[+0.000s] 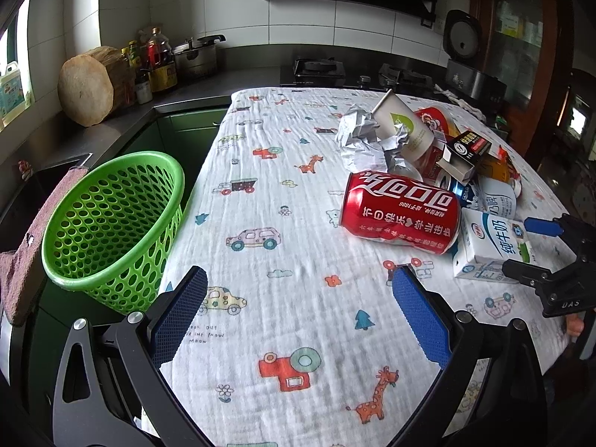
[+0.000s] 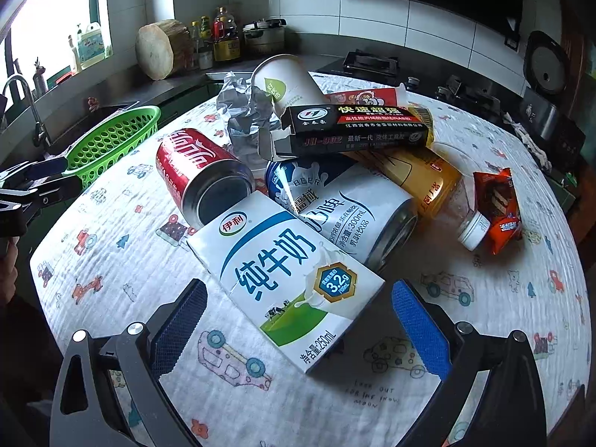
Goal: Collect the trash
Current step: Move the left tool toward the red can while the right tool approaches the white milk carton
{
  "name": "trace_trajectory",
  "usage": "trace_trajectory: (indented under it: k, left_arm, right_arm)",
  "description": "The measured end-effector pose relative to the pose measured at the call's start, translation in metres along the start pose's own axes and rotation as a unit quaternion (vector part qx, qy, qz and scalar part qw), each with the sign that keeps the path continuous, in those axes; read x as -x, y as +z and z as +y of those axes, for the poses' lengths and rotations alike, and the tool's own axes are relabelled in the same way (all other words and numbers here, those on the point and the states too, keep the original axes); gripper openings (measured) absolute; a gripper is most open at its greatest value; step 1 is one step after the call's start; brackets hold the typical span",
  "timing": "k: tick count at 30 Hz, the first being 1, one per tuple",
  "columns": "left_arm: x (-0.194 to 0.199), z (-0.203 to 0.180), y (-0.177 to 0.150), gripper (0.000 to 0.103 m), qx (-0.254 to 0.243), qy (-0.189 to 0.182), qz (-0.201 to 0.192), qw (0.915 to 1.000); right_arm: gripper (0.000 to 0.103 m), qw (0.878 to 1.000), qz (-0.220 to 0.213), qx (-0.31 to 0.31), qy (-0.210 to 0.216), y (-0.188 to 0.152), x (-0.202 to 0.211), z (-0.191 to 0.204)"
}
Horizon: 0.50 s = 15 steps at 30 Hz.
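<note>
While both grippers hung above the crinkled cotton tablecloth (image 1: pixel 298 223), printed with cartoon cars and giraffes, the trash lay heaped toward its far right side. A dented red cola can (image 1: pixel 400 212) of glossy metal lay on its side beside a rectangular white milk carton (image 2: pixel 287 279), with a white-and-blue beer can (image 2: pixel 346 208), a black cardboard glue box (image 2: pixel 357 126), a tapered paper cup (image 1: pixel 406 130) and crumpled grey paper (image 1: pixel 361 141) stacked behind. At the table's left edge stood a green perforated plastic basket (image 1: pixel 111 223), tilted. Left gripper (image 1: pixel 298 316) hovered over bare cloth, jaws spread wide and holding nothing. Right gripper (image 2: pixel 298 320) faced the carton, its 2 blue textured pads (image 2: pixel 421 327) parted wide around the carton's near corner without touching.
</note>
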State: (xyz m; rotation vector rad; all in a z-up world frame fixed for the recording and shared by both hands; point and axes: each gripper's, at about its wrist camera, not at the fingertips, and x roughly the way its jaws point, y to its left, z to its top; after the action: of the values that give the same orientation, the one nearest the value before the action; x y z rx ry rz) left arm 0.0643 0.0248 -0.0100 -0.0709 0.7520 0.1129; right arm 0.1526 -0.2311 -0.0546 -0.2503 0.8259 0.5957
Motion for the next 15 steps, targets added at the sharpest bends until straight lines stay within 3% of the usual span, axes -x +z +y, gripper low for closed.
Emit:
trace_trajectory:
  k: [15]
  left_arm:
    - [-0.013, 0.000, 0.009, 0.098, 0.003, 0.000, 0.013, 0.9999]
  right_arm:
    - [0.097, 0.995, 0.030, 0.064, 0.064, -0.013, 0.008, 0.032]
